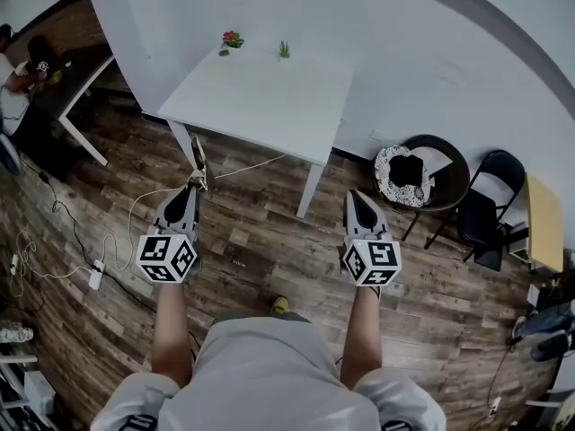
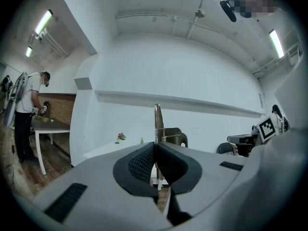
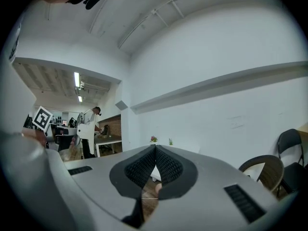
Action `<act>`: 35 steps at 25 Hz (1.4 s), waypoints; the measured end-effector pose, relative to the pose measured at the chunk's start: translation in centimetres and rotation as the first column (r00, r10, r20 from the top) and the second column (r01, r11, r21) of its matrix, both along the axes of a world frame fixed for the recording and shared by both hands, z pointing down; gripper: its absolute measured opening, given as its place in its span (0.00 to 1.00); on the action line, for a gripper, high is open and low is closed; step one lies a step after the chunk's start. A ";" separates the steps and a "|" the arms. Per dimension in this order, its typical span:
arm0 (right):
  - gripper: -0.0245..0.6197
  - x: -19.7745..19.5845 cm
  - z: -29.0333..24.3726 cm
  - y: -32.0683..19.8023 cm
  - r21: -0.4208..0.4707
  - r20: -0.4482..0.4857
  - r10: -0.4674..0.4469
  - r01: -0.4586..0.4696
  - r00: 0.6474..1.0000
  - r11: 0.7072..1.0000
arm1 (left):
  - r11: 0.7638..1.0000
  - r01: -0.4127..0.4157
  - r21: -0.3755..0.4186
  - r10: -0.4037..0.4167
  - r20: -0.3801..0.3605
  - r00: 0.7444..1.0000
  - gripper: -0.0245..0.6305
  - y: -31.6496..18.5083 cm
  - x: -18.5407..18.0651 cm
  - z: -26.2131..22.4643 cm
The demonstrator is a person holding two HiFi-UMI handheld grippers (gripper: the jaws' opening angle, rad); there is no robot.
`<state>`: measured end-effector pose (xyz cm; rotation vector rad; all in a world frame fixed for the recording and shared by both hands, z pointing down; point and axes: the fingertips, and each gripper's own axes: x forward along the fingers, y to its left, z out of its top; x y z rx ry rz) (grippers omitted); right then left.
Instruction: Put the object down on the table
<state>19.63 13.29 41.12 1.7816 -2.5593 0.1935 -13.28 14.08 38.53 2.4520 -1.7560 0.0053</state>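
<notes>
Object: thin silvery metal tool (image 2: 157, 121), upright at frame centre, clamped in the left gripper (image 2: 155, 147).
Right gripper (image 3: 155, 148): closed together, empty.
Head view only: tool held short of the white bench (image 1: 260, 97), upper centre.

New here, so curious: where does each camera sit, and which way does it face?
Head view: on the person's head, looking steeply down at white table and floor; shows forearms, left gripper, right gripper.
Left gripper view: on that gripper, looking along jaws shut on a thin metal object, toward the table.
Right gripper view: on that gripper, along shut, empty jaws, toward the table.
Shared: all three show the table.
</notes>
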 end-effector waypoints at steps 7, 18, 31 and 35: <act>0.05 1.8 0.3 -3.8 0.008 -0.001 -0.005 0.005 1.000 1.000 | 1.000 -0.001 -0.001 0.001 -0.002 1.000 0.07 -4.1 1.8 0.4; 0.05 2.7 0.9 -10.7 0.017 0.018 0.026 -0.026 1.000 1.000 | 0.999 -0.036 0.010 0.036 -0.003 0.999 0.07 -12.1 2.9 0.9; 0.05 -0.7 0.5 -24.2 0.011 0.023 0.081 -0.081 0.996 0.997 | 0.995 -0.100 0.002 0.100 -0.018 0.995 0.07 -26.9 0.3 1.3; 0.05 -2.9 -0.4 -29.0 0.010 0.012 0.083 -0.083 0.996 0.996 | 0.991 -0.130 -0.016 0.129 -0.025 0.991 0.07 -31.8 -0.7 1.3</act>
